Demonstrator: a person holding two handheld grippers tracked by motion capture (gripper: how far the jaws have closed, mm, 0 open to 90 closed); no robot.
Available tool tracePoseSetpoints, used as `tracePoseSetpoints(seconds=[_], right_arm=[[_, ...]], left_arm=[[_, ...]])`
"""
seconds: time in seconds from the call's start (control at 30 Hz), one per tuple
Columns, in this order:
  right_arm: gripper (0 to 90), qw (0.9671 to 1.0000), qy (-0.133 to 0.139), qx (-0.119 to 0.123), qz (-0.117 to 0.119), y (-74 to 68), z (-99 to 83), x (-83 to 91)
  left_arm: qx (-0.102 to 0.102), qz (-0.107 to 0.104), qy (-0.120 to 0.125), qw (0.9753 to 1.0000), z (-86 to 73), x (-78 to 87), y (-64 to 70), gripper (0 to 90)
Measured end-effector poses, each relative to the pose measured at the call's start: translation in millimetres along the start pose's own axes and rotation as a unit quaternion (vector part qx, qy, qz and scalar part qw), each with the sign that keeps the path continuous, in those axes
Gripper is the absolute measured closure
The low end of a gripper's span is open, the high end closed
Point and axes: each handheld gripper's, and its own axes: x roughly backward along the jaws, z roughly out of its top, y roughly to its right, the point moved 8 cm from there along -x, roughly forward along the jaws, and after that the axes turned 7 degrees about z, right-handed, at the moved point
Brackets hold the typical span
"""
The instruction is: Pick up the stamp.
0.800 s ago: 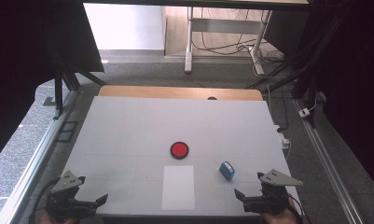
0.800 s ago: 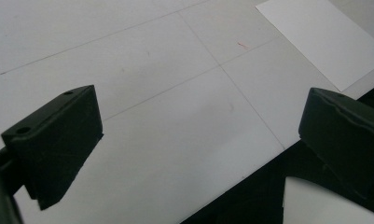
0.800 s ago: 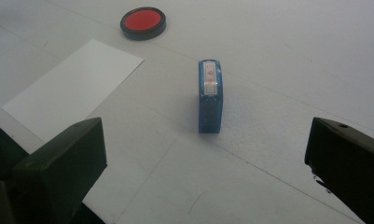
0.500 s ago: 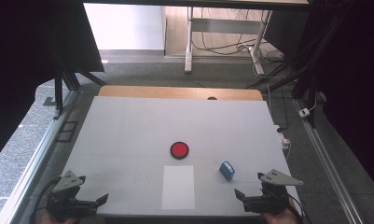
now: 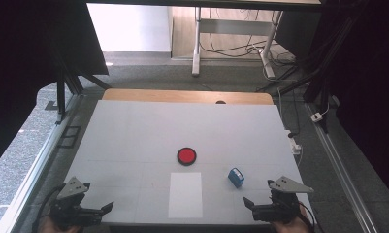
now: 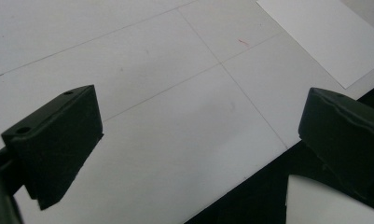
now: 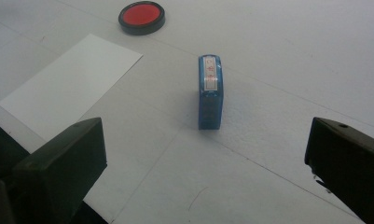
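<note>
Right tool (image 5: 260,206) at lower right of the high view, jaws wide apart, holding nothing; blue stamp (image 7: 210,91) lies on the white bench (image 5: 134,131) ahead of it, centred between the jaws in the right gripper view, not touching. Stamp lies on its side, long axis running away from the tool toward frame top. Red ink pad (image 7: 141,17) upper left, lid off, white paper sheet (image 7: 70,84) left of stamp. Left tool (image 5: 92,211) lower left, jaws apart, well away from stamp
</note>
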Motion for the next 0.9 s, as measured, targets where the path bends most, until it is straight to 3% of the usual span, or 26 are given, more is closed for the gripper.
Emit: tracePoseSetpoints(seconds=[0.47,0.53,0.9], right_arm=[[0.0,1.0,-0.005,0.006,0.002,-2.3,1.2,-2.2],[0.0,0.9999,-0.007,0.01,0.01,-4.3,2.5,-3.8],[0.0,0.9991,-0.02,0.035,0.009,-5.6,7.6,-13.7]], left_arm=[[-0.006,-0.003,-0.004,1.0,-0.4,-0.9,1.7,0.2],[-0.006,-0.004,-0.004,1.0,-0.5,-0.8,1.7,0.2],[-0.008,-0.008,-0.003,0.9999,-0.7,-0.5,2.0,0.1]])
